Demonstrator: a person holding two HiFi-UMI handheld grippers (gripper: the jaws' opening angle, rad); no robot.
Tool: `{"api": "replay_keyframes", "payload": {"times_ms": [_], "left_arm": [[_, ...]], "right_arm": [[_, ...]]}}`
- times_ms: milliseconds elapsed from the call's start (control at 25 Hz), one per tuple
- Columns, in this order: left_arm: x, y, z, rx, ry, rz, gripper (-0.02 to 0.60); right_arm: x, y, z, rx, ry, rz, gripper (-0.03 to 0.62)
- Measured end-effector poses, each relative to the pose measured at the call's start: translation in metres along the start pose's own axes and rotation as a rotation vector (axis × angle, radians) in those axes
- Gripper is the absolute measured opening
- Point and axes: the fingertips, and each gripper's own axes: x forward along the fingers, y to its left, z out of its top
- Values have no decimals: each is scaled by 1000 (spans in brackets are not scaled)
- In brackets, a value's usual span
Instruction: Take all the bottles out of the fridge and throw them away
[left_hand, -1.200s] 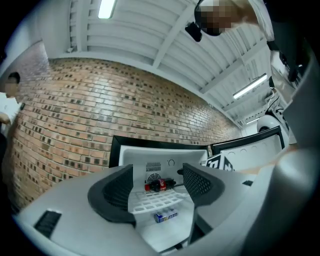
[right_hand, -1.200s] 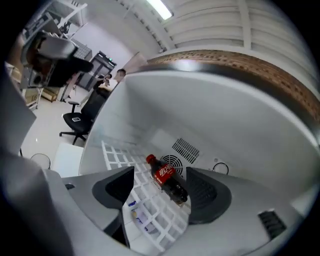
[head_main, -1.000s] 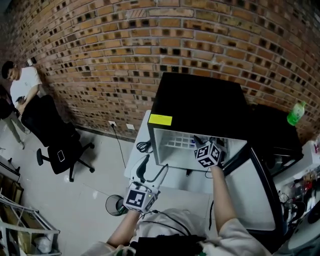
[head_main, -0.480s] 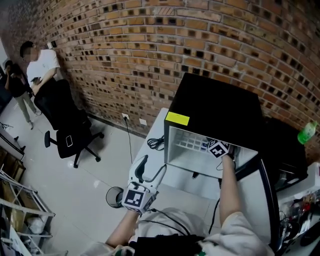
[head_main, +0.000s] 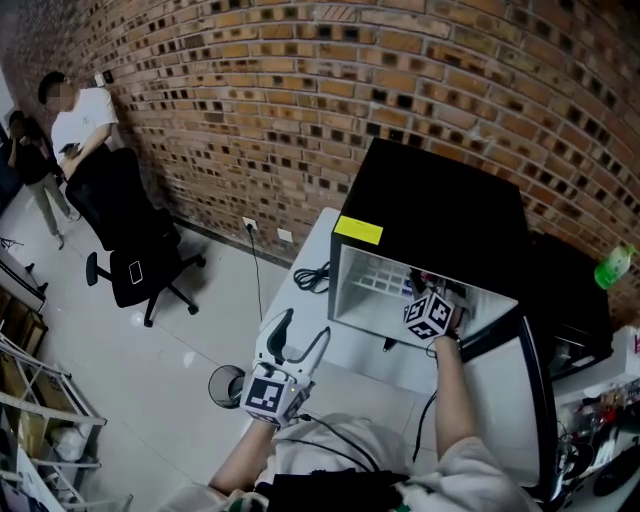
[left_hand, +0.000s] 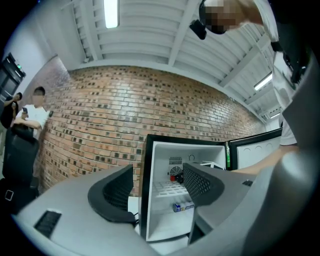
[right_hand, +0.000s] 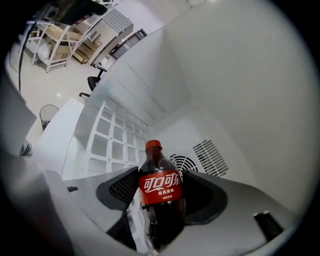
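room: brick wall (head_main: 300, 100) far, office chair (head_main: 130, 250) left.
surface: white table (head_main: 300, 300) bears open black fridge (head_main: 440, 210).
right gripper (right_hand: 161, 189): jaws just closing, clamped on cola bottle (right_hand: 160, 205) inside fridge.
left gripper (left_hand: 157, 182): jaws apart, empty.

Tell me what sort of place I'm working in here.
Probably an office or workshop-type room, not a home kitchen: a bare brick wall, a wheeled office chair on a pale hard floor, a metal shelving rack, and the mini fridge standing on a white table.
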Motion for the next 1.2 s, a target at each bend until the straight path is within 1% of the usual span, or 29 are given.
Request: {"api": "replay_keyframes", "payload": {"times_ms": [120, 160, 240, 320, 400, 520, 640, 760, 840, 960, 1040, 1120, 1200], "left_arm": [[-1, 2, -14, 38, 19, -24, 304], [-1, 1, -14, 35, 19, -27, 305], [1, -2, -7, -7, 11, -20, 305], [2, -2, -7, -13, 6, -21, 305], [1, 3, -15, 12, 1, -25, 305], [2, 2, -9, -17, 8, -27, 304], [-1, 9, -17, 1, -3, -20, 304], [-1, 10, -12, -7, -8, -19, 305], [-2, 9, -11, -7, 1, -26, 304], [-3, 13, -9, -26, -4, -9, 305], [-3, 12, -5, -39, -4, -4, 304], [-5, 16, -8, -27, -1, 2, 304], [-8, 23, -13, -11, -5, 13, 304]], "right_arm": [[-20, 11, 17, -23, -57, -26, 296], [-27, 15, 22, -25, -75, -28, 296], [-38, 24, 32, -24, -107, -30, 296], [-48, 27, 40, 21, -149, -39, 295], [-60, 22, 48, 153, -210, -44, 295], [-79, 2, 60, 421, -311, -51, 295], [-96, -20, 66, 681, -396, -35, 293], [-99, -23, 60, 923, -452, 30, 293], [-101, -18, 57, 1023, -473, 71, 293], [-106, -9, 61, 1144, -508, 130, 293], [-109, -4, 65, 1276, -548, 184, 293], [-110, 3, 68, 1433, -602, 258, 291], [-111, 17, 74, 1593, -678, 370, 291]]}}
